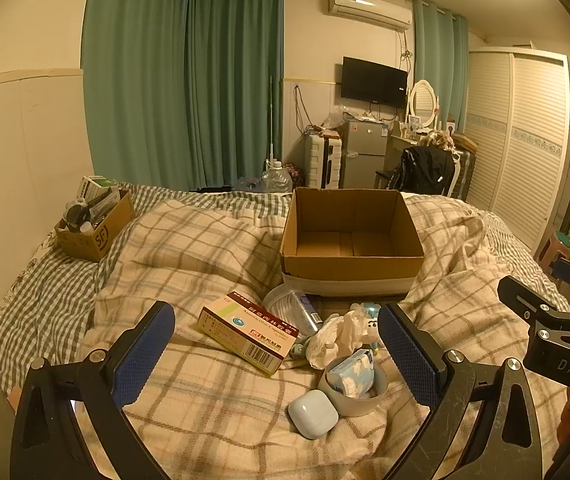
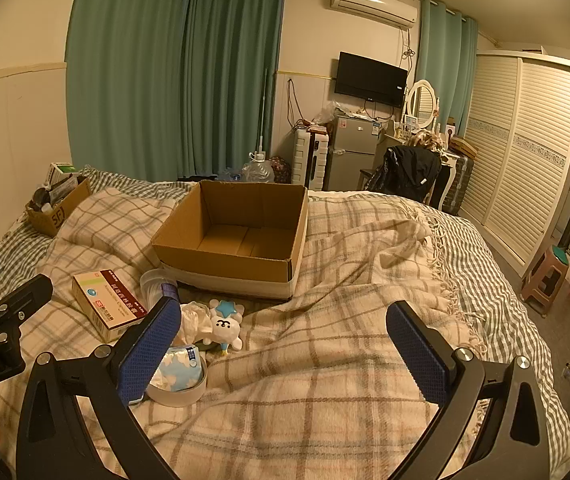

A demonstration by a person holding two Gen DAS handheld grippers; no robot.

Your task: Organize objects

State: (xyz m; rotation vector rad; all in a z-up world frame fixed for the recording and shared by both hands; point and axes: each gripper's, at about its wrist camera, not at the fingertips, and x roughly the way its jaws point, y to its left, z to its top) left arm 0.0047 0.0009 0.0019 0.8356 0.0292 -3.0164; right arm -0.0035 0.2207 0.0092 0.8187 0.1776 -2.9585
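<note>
Clutter lay in a loose heap on the plaid blanket point(image 2: 325, 380), straight ahead of the left gripper point(image 1: 277, 352) and off to the left of the right gripper point(image 2: 281, 344). Both tongs stood released, jaws wide, with nothing between them. Nearest the left tongs sat a white earbud case point(image 1: 312, 413), touching a grey cup point(image 1: 359, 398) that held a blue tissue pack point(image 1: 355, 372). Just beyond were a medicine box point(image 1: 247, 332), a crumpled tissue point(image 1: 337, 336), a clear plastic container point(image 1: 291, 304) lying on its side, and a small white toy with a blue star point(image 2: 225, 322). Farther on, the empty cardboard box point(image 1: 351, 276) waited as the likely destination.

The left tongs seemed best placed to start. Taking the medicine box across its narrow sides looked the surest first pick, since it lay flat, though the soft bedding might give under a press. The earbud case was rounded and could slip from the pads. The cup would need to stay upright to keep its contents.

A smaller, already full carton point(image 1: 93, 224) stood far to the left. The box's near wall would have to be cleared on the way in.
</note>
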